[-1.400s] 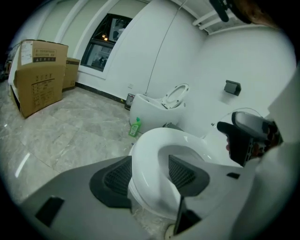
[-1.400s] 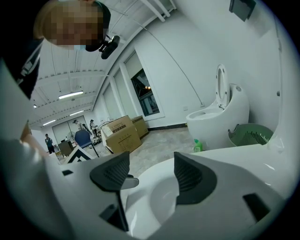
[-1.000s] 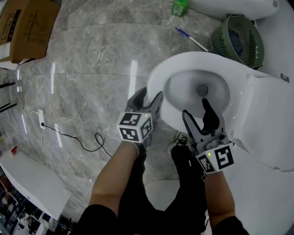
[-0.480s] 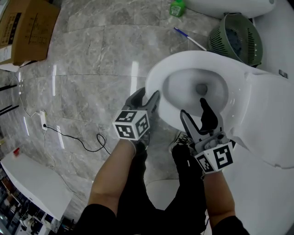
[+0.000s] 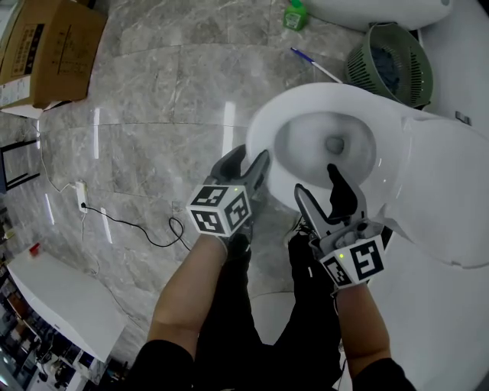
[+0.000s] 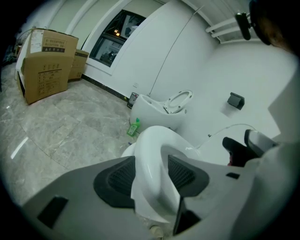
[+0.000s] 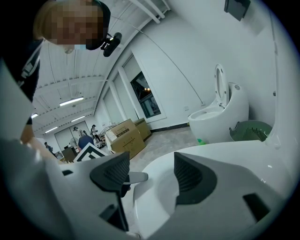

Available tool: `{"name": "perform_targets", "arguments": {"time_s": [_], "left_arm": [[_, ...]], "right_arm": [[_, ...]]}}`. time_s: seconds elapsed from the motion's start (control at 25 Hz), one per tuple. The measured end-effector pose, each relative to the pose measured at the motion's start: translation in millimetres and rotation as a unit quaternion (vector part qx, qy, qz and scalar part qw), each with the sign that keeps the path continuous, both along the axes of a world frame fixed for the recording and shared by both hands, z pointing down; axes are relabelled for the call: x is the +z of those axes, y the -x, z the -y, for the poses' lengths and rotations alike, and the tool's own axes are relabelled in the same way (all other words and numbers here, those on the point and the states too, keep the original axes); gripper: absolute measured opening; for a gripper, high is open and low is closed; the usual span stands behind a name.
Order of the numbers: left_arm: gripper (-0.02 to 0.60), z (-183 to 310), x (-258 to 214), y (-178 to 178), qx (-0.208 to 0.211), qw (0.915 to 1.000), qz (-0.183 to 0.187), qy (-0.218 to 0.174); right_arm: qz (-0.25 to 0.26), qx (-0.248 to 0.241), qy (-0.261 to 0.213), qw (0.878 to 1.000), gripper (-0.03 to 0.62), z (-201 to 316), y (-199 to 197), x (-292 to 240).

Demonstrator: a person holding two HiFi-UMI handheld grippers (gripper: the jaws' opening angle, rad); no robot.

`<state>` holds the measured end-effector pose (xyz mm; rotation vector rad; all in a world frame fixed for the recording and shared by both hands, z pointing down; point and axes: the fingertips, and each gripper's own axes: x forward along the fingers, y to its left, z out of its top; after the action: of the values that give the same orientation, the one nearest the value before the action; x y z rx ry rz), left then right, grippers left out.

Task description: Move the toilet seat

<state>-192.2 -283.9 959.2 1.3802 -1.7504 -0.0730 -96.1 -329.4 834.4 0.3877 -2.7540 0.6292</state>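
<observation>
Toilet seat [image 5: 321, 98]: the white ring lies down flat on the bowl [image 5: 328, 145], straight in front of the person, and both tools are at its near front edge. The left gripper [image 5: 248, 159] has its fingers [image 6: 117, 178] closed onto the rim from either side, with the ribbed pads pressed against the white curve in the left gripper view. The right gripper [image 5: 315, 181] only straddles the rim, its fingers spread wide, one over the bowl's hollow and one outside, with a clear gap on the outer side. The step in hand looks like securing a hold before lifting. To do it well, the right fingers should probably close squarely on the ring alone and not on the bowl lip beneath. Both hands should then raise together in an arc about the rear hinge, because glazed plastic is slick and a one-sided pull could twist it or let it slip. The surface underfoot [image 5: 153, 92] is polished grey stone that throws back streaks of light, and a black cable [image 5: 130, 225] trails across it. A cardboard box [image 5: 46, 46] sits at the far left. A green basket [image 5: 390, 65] and a green bottle [image 5: 296, 14] stand beyond the bowl. A second toilet [image 7: 218, 112] stands by the white wall.
</observation>
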Motion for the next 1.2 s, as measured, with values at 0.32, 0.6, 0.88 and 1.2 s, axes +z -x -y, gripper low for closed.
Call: {"name": "perform_targets", "arguments": {"time_s": [0.32, 0.6, 0.88, 1.2], "left_arm": [[0.207, 8, -83, -17, 0.035, 0.9992, 0.007, -0.019], [0.206, 19, -151, -41, 0.078, 0.9961, 0.015, -0.039], [0.185, 41, -218, -83, 0.167, 0.9818, 0.042, -0.081], [0.17, 71, -283, -140, 0.253, 0.9578, 0.055, -0.125]], "right_arm": [[0.006, -0.005, -0.004, 1.0, 0.302, -6, -3, -65], [-0.009, 0.002, -0.024, 1.0, 0.302, -2, -23, -111], [-0.025, 0.013, -0.034, 0.999, 0.302, 0, -53, -131], [-0.043, 0.035, -0.059, 0.997, 0.304, 1, -78, -155]]}}
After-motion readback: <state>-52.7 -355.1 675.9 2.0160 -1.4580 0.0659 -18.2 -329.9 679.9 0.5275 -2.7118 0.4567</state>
